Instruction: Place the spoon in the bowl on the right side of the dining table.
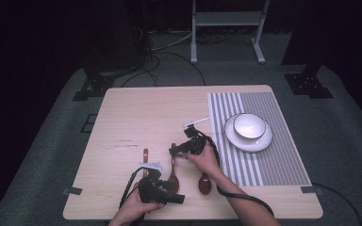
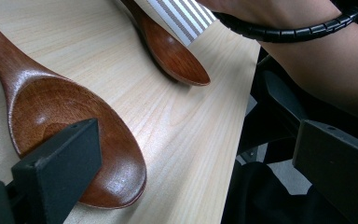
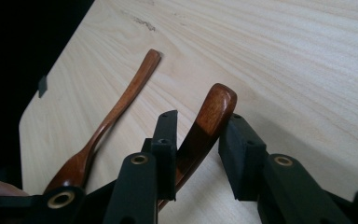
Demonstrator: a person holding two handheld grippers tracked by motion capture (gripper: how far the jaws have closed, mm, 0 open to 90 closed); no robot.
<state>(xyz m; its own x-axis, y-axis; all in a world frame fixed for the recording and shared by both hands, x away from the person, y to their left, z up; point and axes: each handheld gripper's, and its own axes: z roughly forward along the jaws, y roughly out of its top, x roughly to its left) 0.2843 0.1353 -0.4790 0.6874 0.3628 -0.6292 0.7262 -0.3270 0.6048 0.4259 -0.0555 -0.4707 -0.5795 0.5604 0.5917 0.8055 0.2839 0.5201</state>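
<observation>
Three brown wooden spoons lie near the table's front edge. My right gripper (image 1: 179, 150) (image 3: 200, 119) stands around the handle tip of the middle spoon (image 1: 173, 172) (image 3: 209, 116). Its jaws sit close on both sides of the handle, with a sliver of table showing between handle and right jaw. My left gripper (image 1: 169, 192) (image 2: 191, 140) is open wide at the front edge. One of its jaws hangs over that spoon's bowl (image 2: 51, 112), the other past the table edge. The left spoon (image 1: 145, 157) (image 3: 121, 102) and the right spoon (image 1: 204, 183) (image 2: 172, 53) lie untouched.
A striped placemat (image 1: 264, 160) (image 2: 182, 16) covers the table's right side. On it stands a white plate (image 1: 265, 141) with a white bowl (image 1: 249, 126). The right forearm and its cable cross above the right spoon. The table's front edge (image 1: 193, 219) is close to the left gripper.
</observation>
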